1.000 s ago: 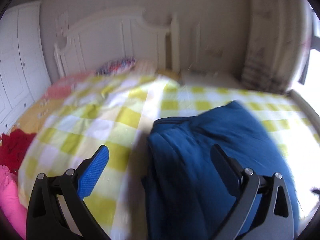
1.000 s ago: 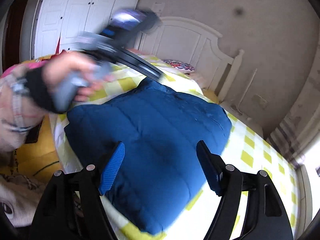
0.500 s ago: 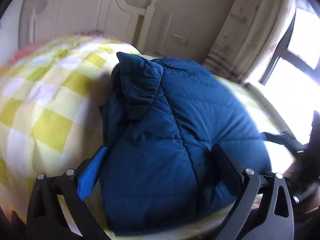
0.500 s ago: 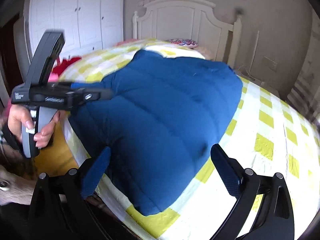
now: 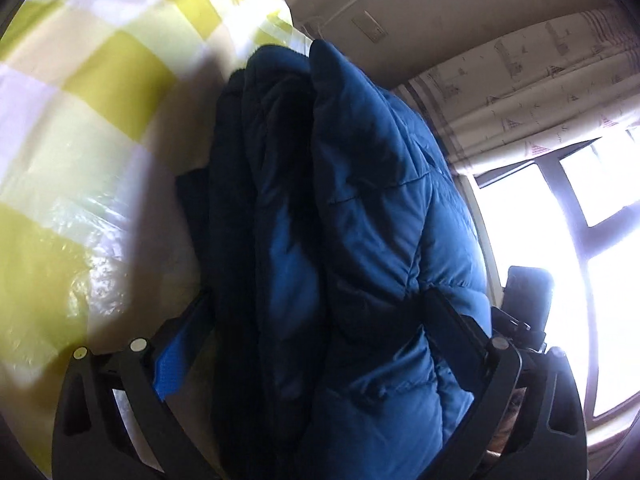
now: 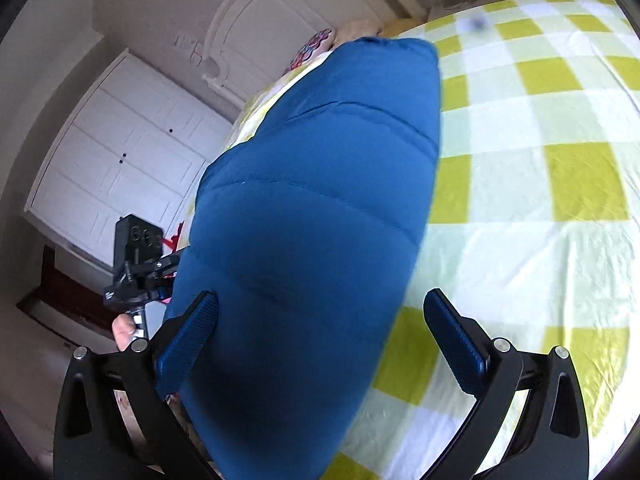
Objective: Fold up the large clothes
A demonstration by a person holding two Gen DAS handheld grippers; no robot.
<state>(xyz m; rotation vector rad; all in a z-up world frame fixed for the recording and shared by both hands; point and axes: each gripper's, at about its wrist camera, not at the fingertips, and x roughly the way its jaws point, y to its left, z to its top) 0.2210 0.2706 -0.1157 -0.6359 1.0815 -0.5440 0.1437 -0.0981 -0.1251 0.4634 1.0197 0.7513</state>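
A folded blue padded jacket (image 5: 360, 220) lies on the bed's yellow-and-white checked sheet (image 5: 80, 140). My left gripper (image 5: 316, 332) is open, its fingers either side of the jacket's stacked layers at the near edge. In the right wrist view the jacket (image 6: 312, 220) fills the middle. My right gripper (image 6: 320, 340) is open and straddles the jacket's near end, one finger on each side. The left gripper (image 6: 136, 276) and the hand holding it show at the jacket's far left side.
A white headboard (image 6: 280, 12) and white wardrobe doors (image 6: 120, 152) stand beyond the bed. A curtain (image 5: 540, 80) and bright window (image 5: 580, 240) lie to the right. Checked sheet (image 6: 540, 200) stretches right of the jacket. A patterned pillow (image 6: 312, 46) sits near the headboard.
Both grippers have moved in low and close to the jacket's edge and tilted. The jacket layers now sit between the left gripper's open fingers. Both stayed open.
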